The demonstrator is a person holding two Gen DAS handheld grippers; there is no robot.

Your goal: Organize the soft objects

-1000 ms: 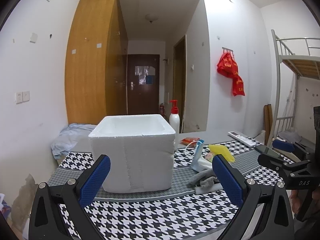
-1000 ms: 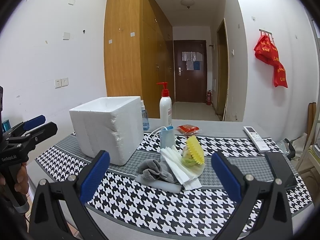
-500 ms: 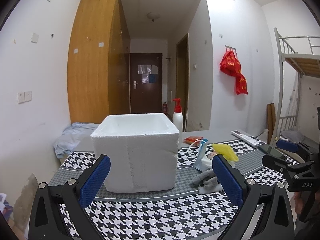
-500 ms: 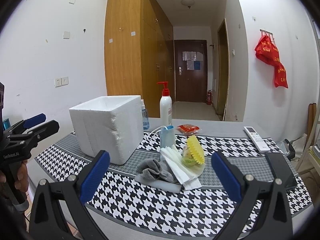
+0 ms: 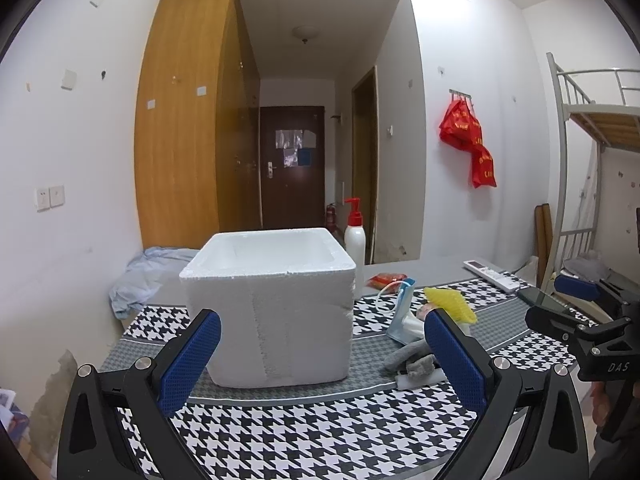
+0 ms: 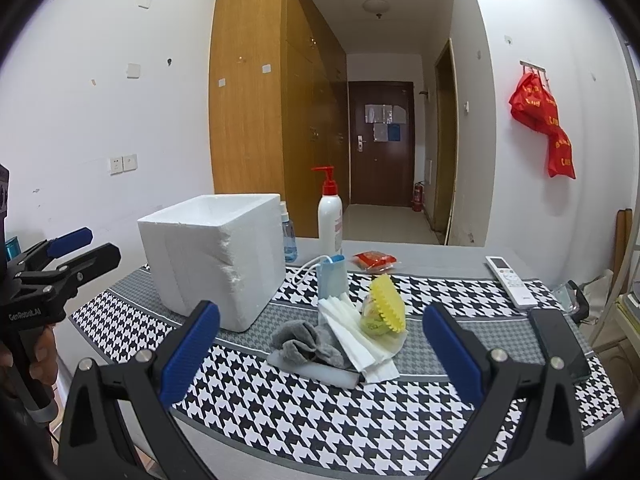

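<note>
Hovering with jaws spread wide and empty on both right gripper and left gripper, lining up on the grey sock heaped beside the foam box on the tabletop, presumably its destination.

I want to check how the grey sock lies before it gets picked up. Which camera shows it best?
The right wrist view: the grey sock lies crumpled and unobstructed between the open fingers. In the left wrist view, the sock is partly hidden behind the left hand-held gripper's right finger.
</note>
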